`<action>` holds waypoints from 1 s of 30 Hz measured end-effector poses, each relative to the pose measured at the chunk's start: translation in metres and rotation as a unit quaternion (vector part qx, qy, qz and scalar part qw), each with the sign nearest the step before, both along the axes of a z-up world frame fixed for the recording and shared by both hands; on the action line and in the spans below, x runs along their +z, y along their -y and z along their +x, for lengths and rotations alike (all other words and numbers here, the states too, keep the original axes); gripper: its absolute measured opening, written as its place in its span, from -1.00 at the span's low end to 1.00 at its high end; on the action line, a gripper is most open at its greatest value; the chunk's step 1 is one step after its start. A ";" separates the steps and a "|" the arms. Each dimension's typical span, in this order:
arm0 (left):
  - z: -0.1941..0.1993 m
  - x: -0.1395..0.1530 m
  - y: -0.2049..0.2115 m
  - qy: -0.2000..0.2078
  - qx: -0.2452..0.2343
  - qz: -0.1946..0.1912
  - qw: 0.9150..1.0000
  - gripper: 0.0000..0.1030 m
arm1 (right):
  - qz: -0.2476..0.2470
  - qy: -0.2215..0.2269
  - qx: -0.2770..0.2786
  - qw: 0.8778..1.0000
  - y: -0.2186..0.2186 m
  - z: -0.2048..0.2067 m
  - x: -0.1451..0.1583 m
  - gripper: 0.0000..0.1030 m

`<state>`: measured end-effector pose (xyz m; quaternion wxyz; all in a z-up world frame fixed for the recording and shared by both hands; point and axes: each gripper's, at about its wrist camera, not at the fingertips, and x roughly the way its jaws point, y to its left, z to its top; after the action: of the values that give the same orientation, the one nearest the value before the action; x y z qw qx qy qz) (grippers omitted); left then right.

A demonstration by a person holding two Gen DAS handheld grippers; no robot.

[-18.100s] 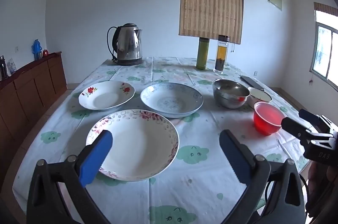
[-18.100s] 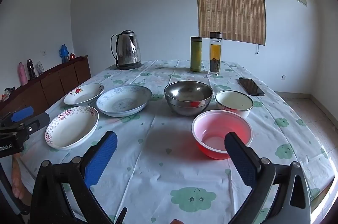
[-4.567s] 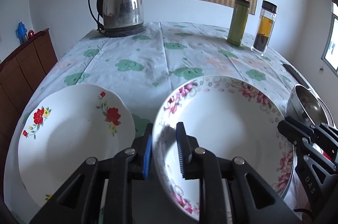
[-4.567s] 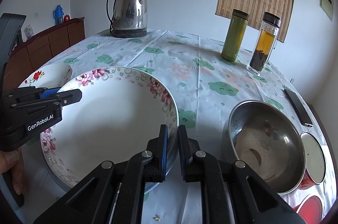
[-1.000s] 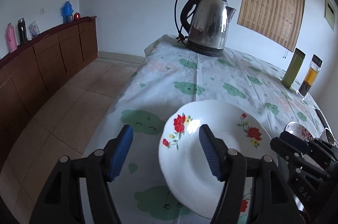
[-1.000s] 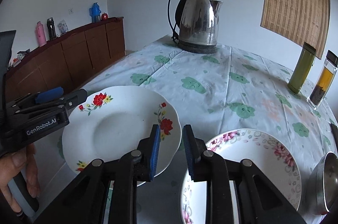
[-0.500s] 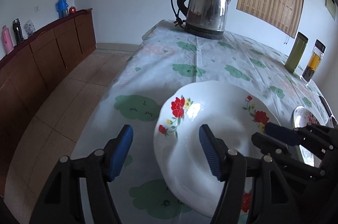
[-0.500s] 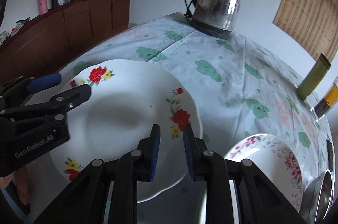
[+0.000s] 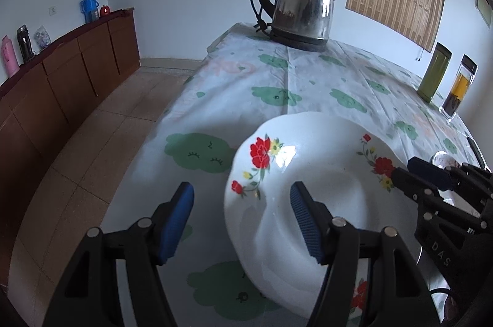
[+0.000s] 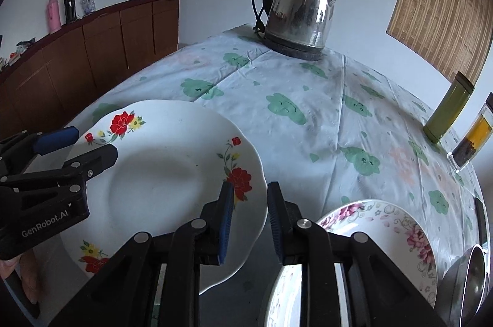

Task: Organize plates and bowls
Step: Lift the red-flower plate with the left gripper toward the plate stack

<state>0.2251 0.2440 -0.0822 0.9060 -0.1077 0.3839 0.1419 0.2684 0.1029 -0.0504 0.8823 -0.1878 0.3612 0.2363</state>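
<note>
The right hand-held gripper is pinching the red-flowered plate, seemingly tilted above the cloud-print tabletop. The left hand-held gripper, marked "GenRobot.AI", is standing wide open.

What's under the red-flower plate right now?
The red-flower plate is tilted up, pinched by the right gripper. Tablecloth shows below its raised edge; under its far side is hidden.

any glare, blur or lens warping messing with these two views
Left wrist view: bright glare patch on the red-flower plate, whose near edge looks smeared; dark fisheye corners. Right wrist view: window reflections streak the kettle, the tablecloth bulges with fisheye warping, and the right gripper casts shade below the plate.
</note>
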 end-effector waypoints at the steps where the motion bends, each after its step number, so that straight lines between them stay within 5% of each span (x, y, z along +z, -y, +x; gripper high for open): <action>1: 0.000 0.000 -0.001 -0.001 0.001 0.000 1.000 0.28 | -0.005 -0.007 -0.006 1.000 0.000 0.002 -0.002 -0.52; 15: -0.004 -0.004 -0.009 -0.003 0.001 -0.019 1.000 0.23 | 0.007 -0.015 0.022 1.000 0.001 -0.017 -0.006 -0.44; 21: -0.008 -0.005 -0.020 0.003 0.009 -0.045 0.999 -0.46 | 0.032 -0.014 0.027 0.999 0.008 -0.028 -0.006 -0.44; 30: -0.013 0.000 -0.020 0.022 0.008 -0.044 0.999 -0.49 | 0.038 -0.001 0.027 0.999 0.011 -0.034 -0.008 -0.44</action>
<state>0.2124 0.2637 -0.0827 0.9074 -0.1534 0.3693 0.1296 0.2348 0.0924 -0.0581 0.8818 -0.1638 0.3472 0.2740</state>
